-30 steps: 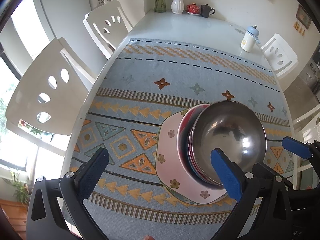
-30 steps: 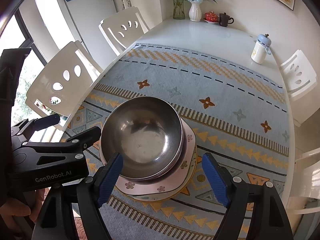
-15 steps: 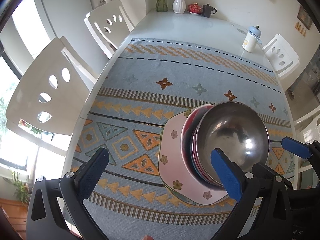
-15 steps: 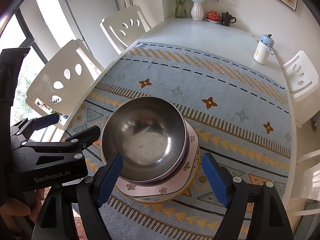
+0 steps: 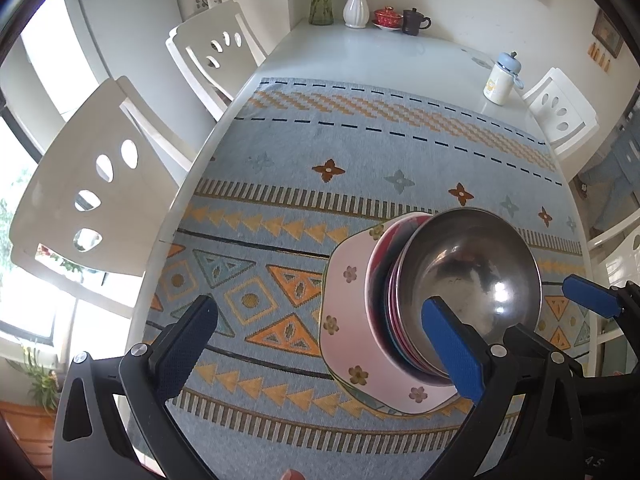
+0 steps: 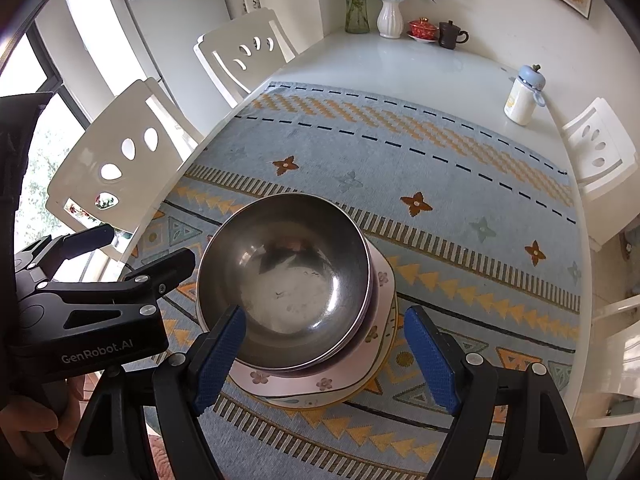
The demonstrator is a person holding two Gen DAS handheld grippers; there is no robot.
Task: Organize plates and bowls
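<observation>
Shiny, scuffed metal bowl [image 6: 286, 280] on glossy glazed plate [image 6: 320, 382]; matt woven cloth [image 6: 400, 152]; smooth glossy white bench [image 6: 400, 68]; textured blue pads [image 6: 430, 362].

My left wrist camera sits behind my left gripper [image 5: 320, 344], looking forward and down over the table's near edge from close above; the steel bowl [image 5: 472, 288] lies ahead and to the right of those fingers. My right wrist camera looks the same way from behind my right gripper [image 6: 324, 360], with the same steel bowl [image 6: 288, 284] close ahead, left of centre. Both views share the bowl stack, the patterned cloth [image 5: 360, 152] and the far white vase [image 6: 390, 18]. Each camera also catches the other gripper at its edge.
</observation>
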